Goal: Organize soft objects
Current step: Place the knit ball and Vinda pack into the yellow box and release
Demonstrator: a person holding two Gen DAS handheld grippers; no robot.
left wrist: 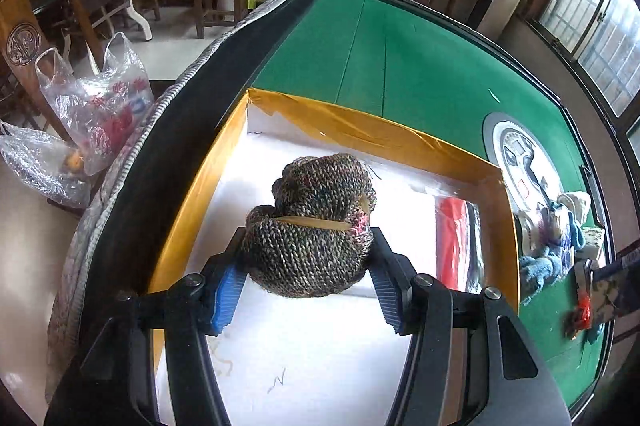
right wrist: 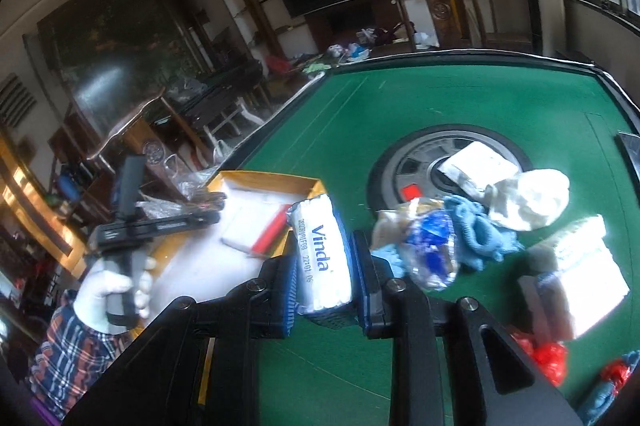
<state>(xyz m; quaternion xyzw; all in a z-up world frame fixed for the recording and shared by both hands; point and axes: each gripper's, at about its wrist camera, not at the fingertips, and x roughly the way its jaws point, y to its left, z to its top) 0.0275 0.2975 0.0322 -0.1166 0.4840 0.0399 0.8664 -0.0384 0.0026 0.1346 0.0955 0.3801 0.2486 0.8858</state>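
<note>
Left wrist view: the left gripper (left wrist: pixel 310 258) has its fingers (left wrist: pixel 226 300) clenched on a rolled knit scarf (left wrist: pixel 316 222), held over the white floor of a yellow-rimmed box (left wrist: pixel 188 214). Right of the fingers, inside the box, lies a red packet (left wrist: pixel 454 240). From the right wrist view, the right gripper (right wrist: pixel 325 268) grips a Vinda tissue pack (right wrist: pixel 320 254) above the green tabletop (right wrist: pixel 400 106). Beyond the fingers, to the right, sits a blurred heap, seemingly blue knitwear (right wrist: pixel 478 232) and a white cloth (right wrist: pixel 532 198).
</note>
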